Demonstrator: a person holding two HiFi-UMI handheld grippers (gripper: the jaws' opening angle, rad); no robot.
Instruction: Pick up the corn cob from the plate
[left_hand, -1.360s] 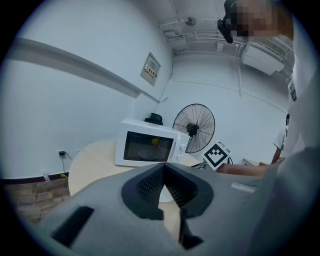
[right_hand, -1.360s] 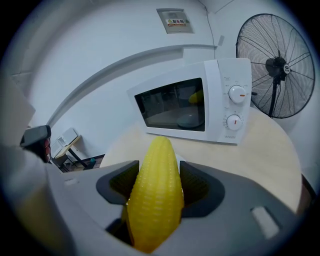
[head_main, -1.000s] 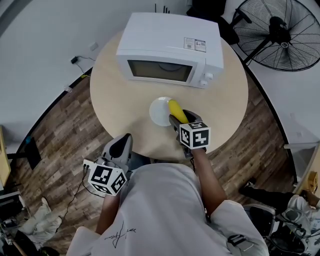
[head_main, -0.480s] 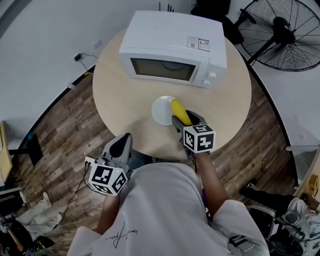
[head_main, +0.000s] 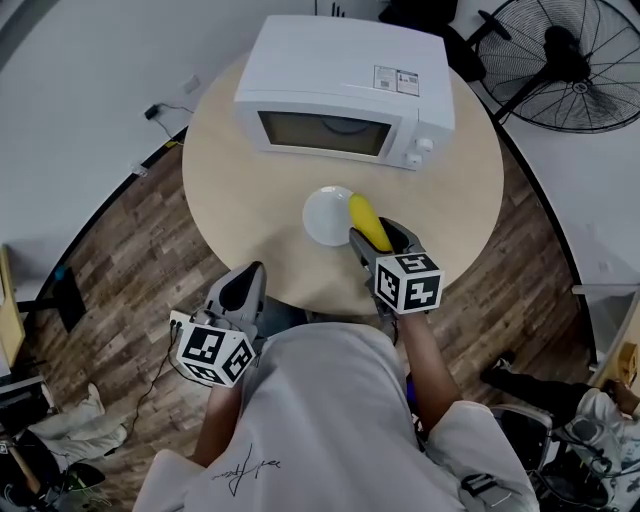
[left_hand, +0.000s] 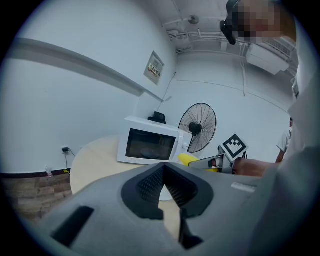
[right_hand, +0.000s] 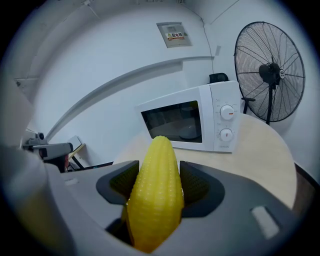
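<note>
Over the round table (head_main: 235, 195), the right gripper (head_main: 377, 239) clamps the corn cob (head_main: 365, 218).

You raise your right gripper (head_main: 375, 232), its jaws clamped on the corn cob (head_main: 367, 220), so the cob now rides a little higher over the table (head_main: 250, 200) than a second ago. It also draws away from the plate (head_main: 322, 215). Earlier the cob lay across the plate's right rim, and now only its far end overlaps that rim, so nearly the whole white disc shows bare. The gripper comes slightly back toward the table's near edge and toward you. Your head shifts a little as well, so the table sits slightly differently in the head view.
</note>
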